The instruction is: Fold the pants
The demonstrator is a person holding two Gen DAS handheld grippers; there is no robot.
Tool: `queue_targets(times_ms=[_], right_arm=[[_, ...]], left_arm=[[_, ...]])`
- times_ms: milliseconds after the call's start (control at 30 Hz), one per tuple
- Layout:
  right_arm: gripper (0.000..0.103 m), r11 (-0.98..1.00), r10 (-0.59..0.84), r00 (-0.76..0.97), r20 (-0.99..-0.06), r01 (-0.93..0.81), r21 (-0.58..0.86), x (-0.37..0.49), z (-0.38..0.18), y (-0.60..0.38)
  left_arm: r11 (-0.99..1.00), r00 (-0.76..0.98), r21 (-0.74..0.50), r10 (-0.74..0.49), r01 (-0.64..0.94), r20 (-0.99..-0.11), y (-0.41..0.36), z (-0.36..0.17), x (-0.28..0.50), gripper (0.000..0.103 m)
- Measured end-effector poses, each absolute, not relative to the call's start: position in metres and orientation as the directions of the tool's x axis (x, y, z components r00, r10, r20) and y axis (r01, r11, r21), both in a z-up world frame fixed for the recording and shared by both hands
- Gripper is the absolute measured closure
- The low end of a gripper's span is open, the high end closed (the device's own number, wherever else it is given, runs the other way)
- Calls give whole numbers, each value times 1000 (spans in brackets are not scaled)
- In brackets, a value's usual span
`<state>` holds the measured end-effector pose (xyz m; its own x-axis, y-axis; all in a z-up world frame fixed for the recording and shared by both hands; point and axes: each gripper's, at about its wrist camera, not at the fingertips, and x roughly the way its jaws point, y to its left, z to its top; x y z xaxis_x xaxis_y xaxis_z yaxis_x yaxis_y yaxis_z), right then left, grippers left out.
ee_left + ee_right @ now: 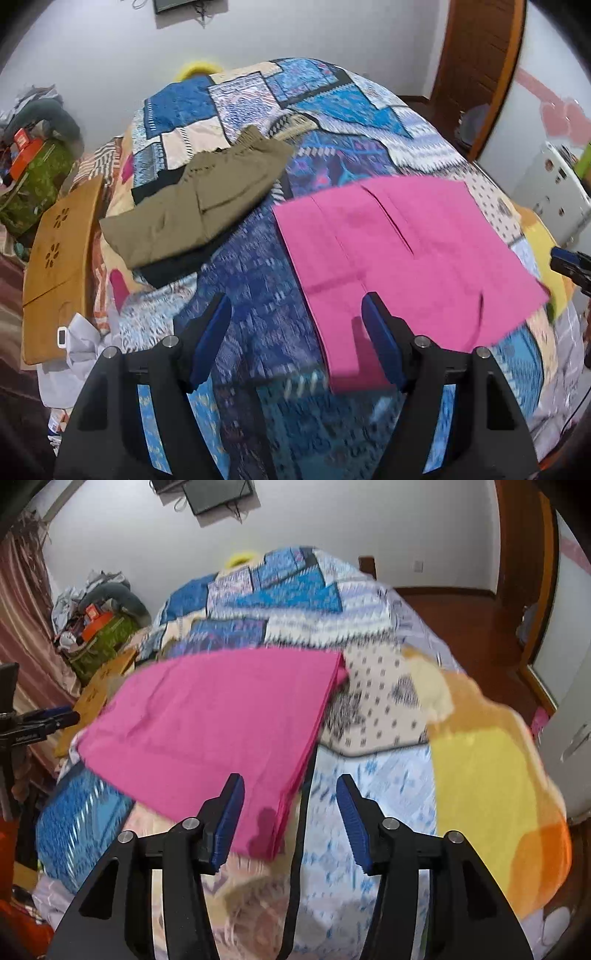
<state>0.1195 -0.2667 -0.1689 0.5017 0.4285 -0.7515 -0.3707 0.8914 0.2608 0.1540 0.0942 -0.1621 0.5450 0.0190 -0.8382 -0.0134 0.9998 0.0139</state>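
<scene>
A lived-in bedroom in a home.
A bed under a blue patchwork quilt fills both views. A wooden door stands in the white wall beyond its far right corner, a dark screen hangs on the wall, a curtain falls at the left, and clutter is piled off the far left corner.

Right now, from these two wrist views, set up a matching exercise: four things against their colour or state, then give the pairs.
Things:
1. pants in the middle of the bed
2. folded pants at the bed's left
3. left gripper
4. blanket at the bed's right edge

States:
A. olive, stacked on a dark garment
B. yellow and orange
C. pink, lying flat
D. open, holding nothing

Pairs: 1-C, 2-A, 3-D, 4-B
</scene>
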Motion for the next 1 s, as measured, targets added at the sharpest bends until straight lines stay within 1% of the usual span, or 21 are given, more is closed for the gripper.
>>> queue_targets(times_ms=[200,400,633,1000], right_arm=[[54,894,430,538,-725,-363,261,150,-161,-262],[54,893,436,544,-717,-359,271,188,-166,-259],[54,891,440,524,-730,-356,282,236,-188,-249],[54,892,447,457,-769,-295,343,301,-237,-240]], left_arm=[[999,544,9,32,-45,-838,103,-160,200,28],[997,506,-65,-31,-50,-862,108,-172,241,27],[998,474,-43,-14,-51,-880,105,-191,278,27],[992,415,-94,-51,-84,-909,109,-227,314,26]])
